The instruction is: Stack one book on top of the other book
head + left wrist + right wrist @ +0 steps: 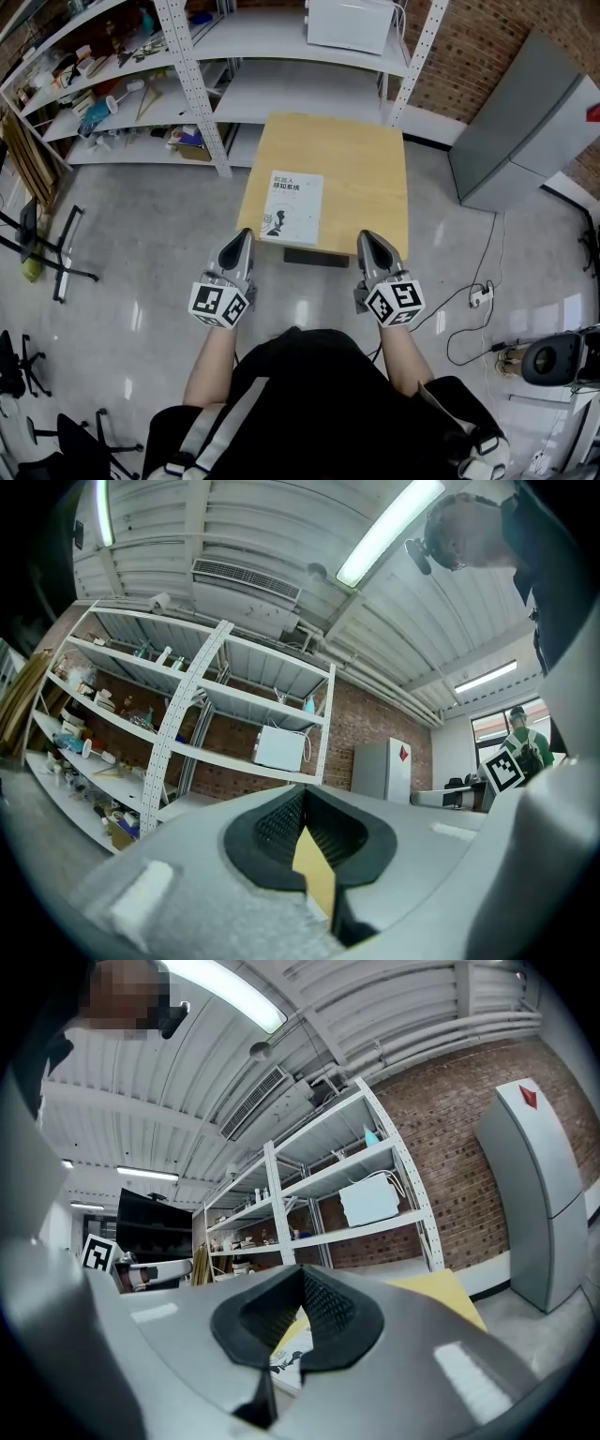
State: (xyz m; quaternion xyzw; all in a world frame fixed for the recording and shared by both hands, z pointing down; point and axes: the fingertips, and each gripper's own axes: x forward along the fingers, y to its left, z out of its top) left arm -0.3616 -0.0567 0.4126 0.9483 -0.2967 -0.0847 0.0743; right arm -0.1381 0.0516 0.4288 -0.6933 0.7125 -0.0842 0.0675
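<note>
Count of grippers in the head view: two. I see the left gripper (245,234) at lower centre-left and the right gripper (367,237) at lower centre-right, each just at the near edge of the table (366,178).

State, left gripper (302,803): in its own view the two dark pads are pressed together and nothing is pinched; a sliver of tan table (315,872) shows in the gap below them.

State, right gripper (302,1290): pads likewise pressed together and empty.

Count of tables: one, tan, in the centre of the head view.

Count of books visible: one. The book (292,208) has a white cover and lies flat on the lower left part of the tabletop, between the two grippers and nearer the left one, touching neither. From above I cannot tell whether a second book lies under it. The right gripper view shows part of the book (284,1357) in the opening beneath its pads.

Background, upper frame: shelving (202,84) carrying one white box (349,23). Upper right: one grey cabinet (525,122).
</note>
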